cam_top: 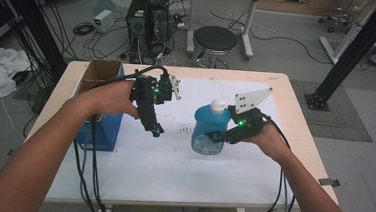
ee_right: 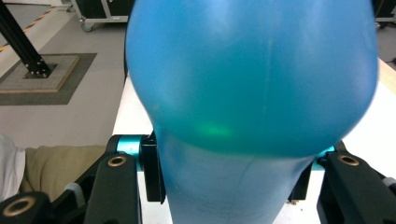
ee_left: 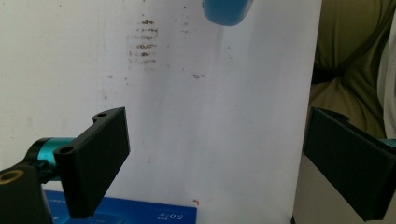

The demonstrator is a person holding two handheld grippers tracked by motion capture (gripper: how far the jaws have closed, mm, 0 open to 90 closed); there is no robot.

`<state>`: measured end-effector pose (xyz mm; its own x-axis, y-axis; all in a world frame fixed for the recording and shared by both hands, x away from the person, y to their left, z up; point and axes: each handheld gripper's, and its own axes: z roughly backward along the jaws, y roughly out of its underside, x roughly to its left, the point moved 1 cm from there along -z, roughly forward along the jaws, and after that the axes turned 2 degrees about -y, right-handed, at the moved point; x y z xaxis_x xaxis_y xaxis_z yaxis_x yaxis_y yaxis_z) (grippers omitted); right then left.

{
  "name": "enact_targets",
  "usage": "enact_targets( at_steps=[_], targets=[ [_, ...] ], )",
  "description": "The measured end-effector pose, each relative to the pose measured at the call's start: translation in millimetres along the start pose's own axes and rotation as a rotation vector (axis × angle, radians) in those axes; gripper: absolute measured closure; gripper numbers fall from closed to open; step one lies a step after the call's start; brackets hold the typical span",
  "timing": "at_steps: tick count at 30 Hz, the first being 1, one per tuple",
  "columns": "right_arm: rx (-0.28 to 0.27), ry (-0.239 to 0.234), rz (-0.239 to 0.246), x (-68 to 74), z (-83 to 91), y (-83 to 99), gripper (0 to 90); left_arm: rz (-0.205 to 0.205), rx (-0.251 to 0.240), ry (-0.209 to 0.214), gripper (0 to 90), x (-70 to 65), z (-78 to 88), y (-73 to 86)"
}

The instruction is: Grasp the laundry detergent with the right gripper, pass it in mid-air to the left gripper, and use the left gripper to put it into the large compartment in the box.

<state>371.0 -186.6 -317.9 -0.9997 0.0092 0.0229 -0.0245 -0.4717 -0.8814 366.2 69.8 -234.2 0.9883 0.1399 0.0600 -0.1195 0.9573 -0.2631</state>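
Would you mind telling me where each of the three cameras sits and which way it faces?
High view: above the person's side, looking forward and down on the table; both forearms, left gripper and right gripper show.
Left gripper view: rides the left gripper, looking down at the white sheet between its open jaws.
Right gripper view: rides the right gripper, facing the blue bottle clamped in its jaws.
Shared: all three views show the blue bottle.

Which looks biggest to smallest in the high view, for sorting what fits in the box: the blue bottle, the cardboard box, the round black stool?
1. cardboard box, in its blue sleeve
2. blue bottle
3. black stool

The stool stands farther from the camera, so its last place is unsure.
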Motion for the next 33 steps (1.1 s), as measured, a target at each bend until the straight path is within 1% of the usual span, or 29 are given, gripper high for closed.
enact_targets(
  at_steps=[4,9,14,19,24,28,33],
  targets=[
    [0.018,-0.014,0.013,-1.6,-8.2,-4.5,45.2,-0.003,0.002,0.013,7.4,-0.9,0.9,-4.3],
    [0.032,-0.034,0.027,-2.9,-15.9,-10.4,45.2,-0.020,-0.002,0.026,7.4,-2.6,3.3,-12.3],
    [0.024,-0.054,0.045,-3.5,-25.9,-19.0,45.3,-0.032,0.001,0.030,7.4,-3.4,6.5,-21.3],
    [0.038,-0.066,0.059,-3.9,-35.4,-24.5,45.3,-0.036,0.004,0.037,7.4,-4.2,8.3,-26.7],
    [0.051,-0.073,0.058,-4.5,-42.5,-26.2,45.2,-0.043,0.002,0.044,7.4,-5.2,8.6,-31.2],
    [0.064,-0.076,0.058,-4.7,-47.2,-26.4,45.2,-0.049,0.013,0.051,7.4,-5.5,7.3,-34.6],
    [0.060,-0.077,0.059,-5.5,-51.1,-28.2,45.2,-0.061,0.016,0.047,7.4,-5.3,7.0,-42.3]
  ],
)
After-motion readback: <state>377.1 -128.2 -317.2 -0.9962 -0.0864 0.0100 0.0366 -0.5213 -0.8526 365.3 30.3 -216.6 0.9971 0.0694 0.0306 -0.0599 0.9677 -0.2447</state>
